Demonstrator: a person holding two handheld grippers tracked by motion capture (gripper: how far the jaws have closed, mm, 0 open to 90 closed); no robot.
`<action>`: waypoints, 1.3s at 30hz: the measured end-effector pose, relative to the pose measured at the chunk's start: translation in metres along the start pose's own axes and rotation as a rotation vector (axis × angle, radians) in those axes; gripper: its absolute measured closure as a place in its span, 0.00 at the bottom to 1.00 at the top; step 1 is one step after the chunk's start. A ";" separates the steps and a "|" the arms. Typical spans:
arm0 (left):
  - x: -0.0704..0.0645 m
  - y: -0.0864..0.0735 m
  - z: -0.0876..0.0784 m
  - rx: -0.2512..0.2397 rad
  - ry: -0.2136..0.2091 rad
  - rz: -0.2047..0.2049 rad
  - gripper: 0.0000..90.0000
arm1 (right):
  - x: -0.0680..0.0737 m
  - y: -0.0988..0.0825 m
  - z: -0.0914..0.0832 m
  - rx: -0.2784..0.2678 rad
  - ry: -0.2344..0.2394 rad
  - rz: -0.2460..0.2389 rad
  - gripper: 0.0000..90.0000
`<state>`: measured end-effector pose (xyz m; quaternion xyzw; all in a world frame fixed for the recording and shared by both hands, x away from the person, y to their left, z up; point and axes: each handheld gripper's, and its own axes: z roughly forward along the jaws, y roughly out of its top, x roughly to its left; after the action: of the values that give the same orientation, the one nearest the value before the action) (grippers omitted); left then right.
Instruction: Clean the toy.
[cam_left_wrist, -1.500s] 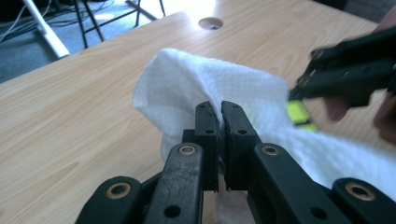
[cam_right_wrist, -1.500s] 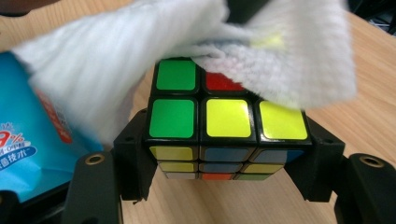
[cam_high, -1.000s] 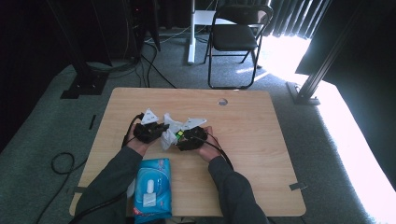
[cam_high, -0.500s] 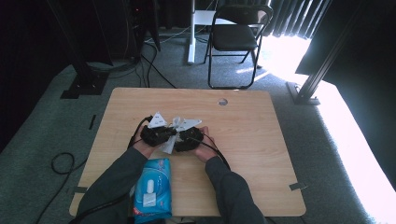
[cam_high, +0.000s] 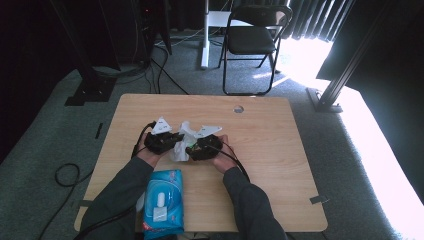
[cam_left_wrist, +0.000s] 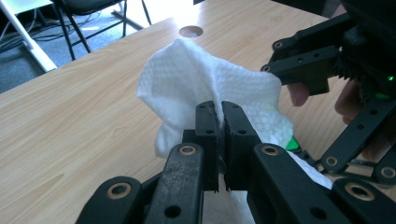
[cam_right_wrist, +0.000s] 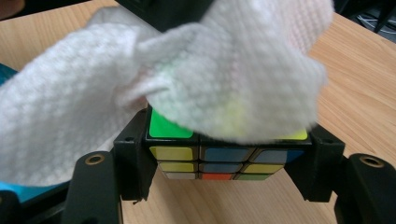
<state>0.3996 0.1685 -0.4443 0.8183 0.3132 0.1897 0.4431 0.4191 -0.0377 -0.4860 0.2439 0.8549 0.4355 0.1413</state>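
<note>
Your right gripper (cam_right_wrist: 219, 154) clamps a puzzle cube (cam_right_wrist: 224, 161) steady above the tabletop (cam_high: 280, 130) – so your left gripper (cam_left_wrist: 219, 140), jaws pinched shut on a white wipe (cam_left_wrist: 205, 79), can rub its top face.

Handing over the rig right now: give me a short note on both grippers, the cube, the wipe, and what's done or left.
Left gripper: shut on the white wipe.
Right gripper: shut on the puzzle cube, held above the table.
The wipe is draped over the cube's top face.
Wipe pack lies at the near table edge.
Done: wipe out, cube gripped.
Left, probably: wiping the cube, setting both down.
</note>
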 end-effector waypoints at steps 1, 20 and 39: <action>0.000 -0.001 0.000 0.001 -0.001 -0.002 0.96 | -0.001 0.000 0.000 0.002 -0.005 0.001 0.38; -0.004 -0.008 0.009 0.069 -0.010 0.027 0.96 | -0.008 0.003 -0.004 -0.008 -0.080 0.067 0.38; -0.009 -0.011 0.023 0.137 -0.012 0.053 0.96 | -0.014 0.010 -0.014 -0.069 -0.068 0.132 0.38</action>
<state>0.4026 0.1533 -0.4665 0.8558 0.3011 0.1743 0.3829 0.4274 -0.0498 -0.4689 0.3094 0.8161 0.4648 0.1494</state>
